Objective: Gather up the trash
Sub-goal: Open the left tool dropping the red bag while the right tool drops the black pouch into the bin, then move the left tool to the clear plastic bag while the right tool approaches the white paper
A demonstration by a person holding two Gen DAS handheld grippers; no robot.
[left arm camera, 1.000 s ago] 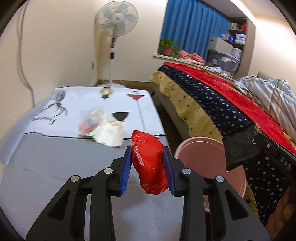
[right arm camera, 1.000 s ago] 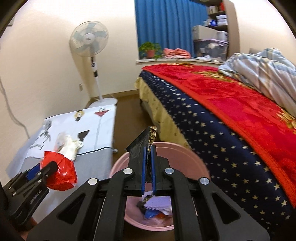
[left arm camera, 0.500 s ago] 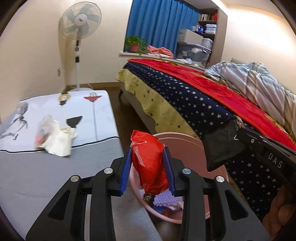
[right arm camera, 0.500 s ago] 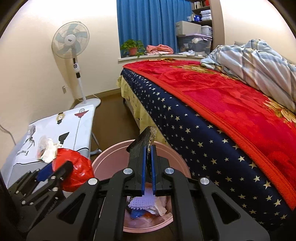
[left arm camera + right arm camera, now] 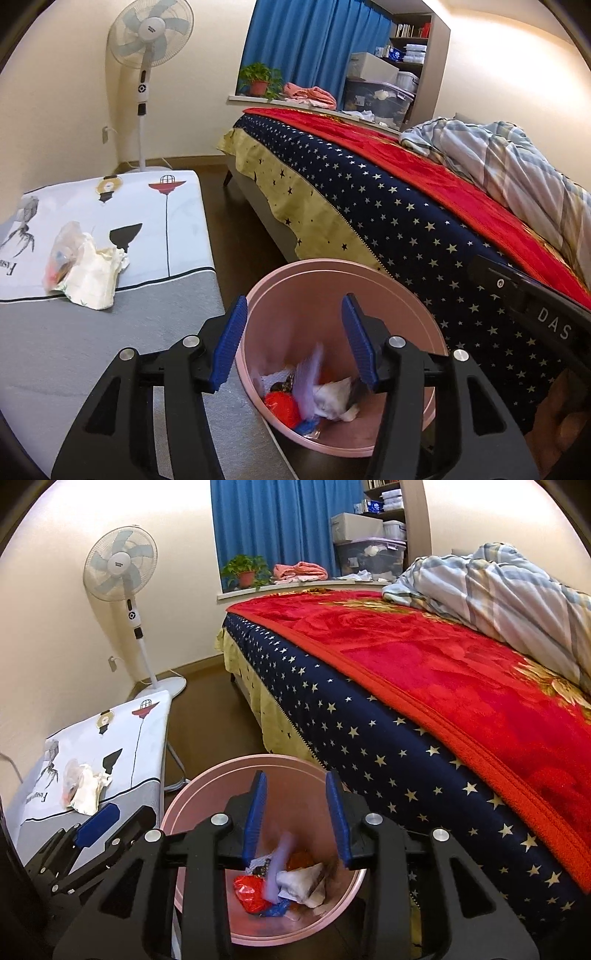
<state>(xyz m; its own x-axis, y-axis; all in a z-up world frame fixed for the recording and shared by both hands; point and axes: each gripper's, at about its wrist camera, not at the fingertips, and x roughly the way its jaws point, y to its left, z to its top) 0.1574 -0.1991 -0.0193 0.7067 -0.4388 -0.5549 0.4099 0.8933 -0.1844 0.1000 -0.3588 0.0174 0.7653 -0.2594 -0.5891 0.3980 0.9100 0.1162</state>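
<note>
My left gripper is open and empty above the pink trash bin. My right gripper is open and empty above the same pink bin. Inside the bin lie the red wrapper, also in the right wrist view, white crumpled paper and other scraps. A blurred pale purple piece is in motion inside the bin. A clear plastic bag and a crumpled white wrapper lie together on the low table.
The bed with a starry navy cover and red blanket stands right of the bin. A standing fan is at the far wall. The left gripper's body sits close at the right gripper's left.
Both grippers opened over the bin. The red wrapper dropped from the left gripper and the dark wrapper from the right gripper; both grippers are now empty.
</note>
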